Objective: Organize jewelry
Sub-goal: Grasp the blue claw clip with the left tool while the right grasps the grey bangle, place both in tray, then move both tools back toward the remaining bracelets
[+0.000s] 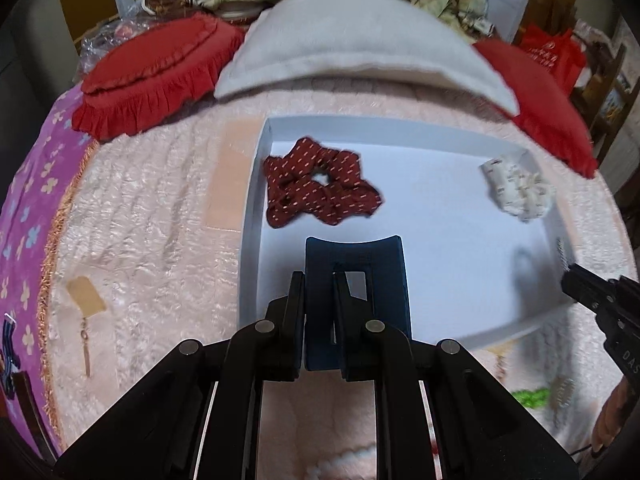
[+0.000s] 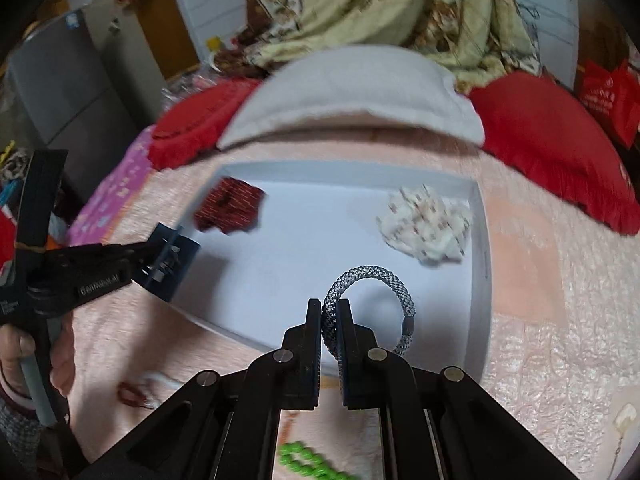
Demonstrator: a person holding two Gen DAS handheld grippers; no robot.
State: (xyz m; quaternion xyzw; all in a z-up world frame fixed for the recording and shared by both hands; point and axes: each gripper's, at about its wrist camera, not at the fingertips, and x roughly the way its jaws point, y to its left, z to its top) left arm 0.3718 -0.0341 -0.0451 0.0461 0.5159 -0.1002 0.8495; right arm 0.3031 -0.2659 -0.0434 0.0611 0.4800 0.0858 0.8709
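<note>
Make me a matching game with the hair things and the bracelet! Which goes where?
Things:
1. dark red scrunchie
2. white scrunchie
3. blue hair claw
4. grey braided bracelet

Places:
A. pinched in the right gripper
B. lying in the far left corner of the white box
C. pinched in the left gripper
D. lying in the far right corner of the white box

Pairs: 1-B, 2-D, 3-C, 4-A
</note>
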